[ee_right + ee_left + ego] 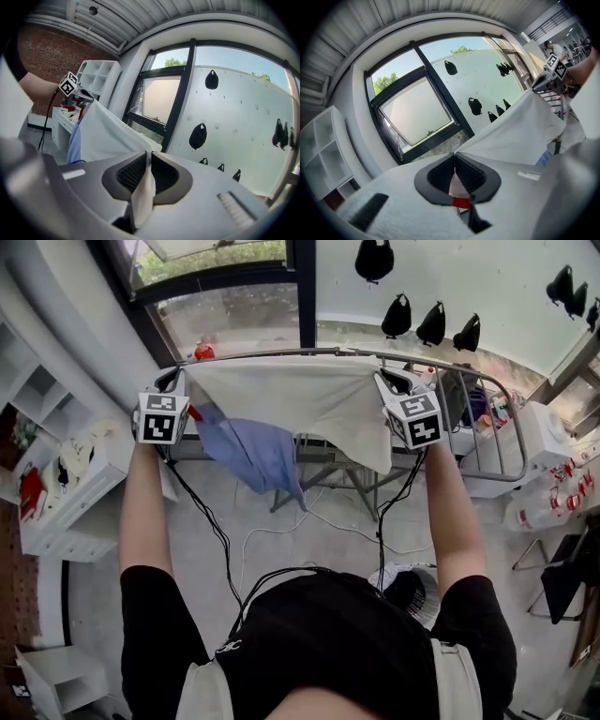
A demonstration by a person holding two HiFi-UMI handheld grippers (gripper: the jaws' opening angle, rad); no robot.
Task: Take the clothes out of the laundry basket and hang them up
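White fabric, a single cloth (300, 395), is being held spread out between two claws. The left claw (454, 164) is being clenched on one upper corner of it, with a thin fold bearing one small red tab (461, 202) being pinched between the ribbed pads. The right claw (148, 161) is being clenched on the other upper corner, a white fold being squeezed between its pads and hanging out below them.

The cloth is plain, off-white and unpatterned. Its top edge is being pulled nearly straight, close by the top rail of one metal drying rack (511, 442); whether it is touching the rail cannot be told. Its body is being let hang in a loose drape that is reaching lowest at the right.

One blue garment (258, 451) is being carried by the rack and is being partly covered by the cloth at the left side. One white laundry basket (398, 576) is being partly hidden on the floor by the person's right arm. Three black shapes (431, 324) are being shown in a row on the pale wall beyond.
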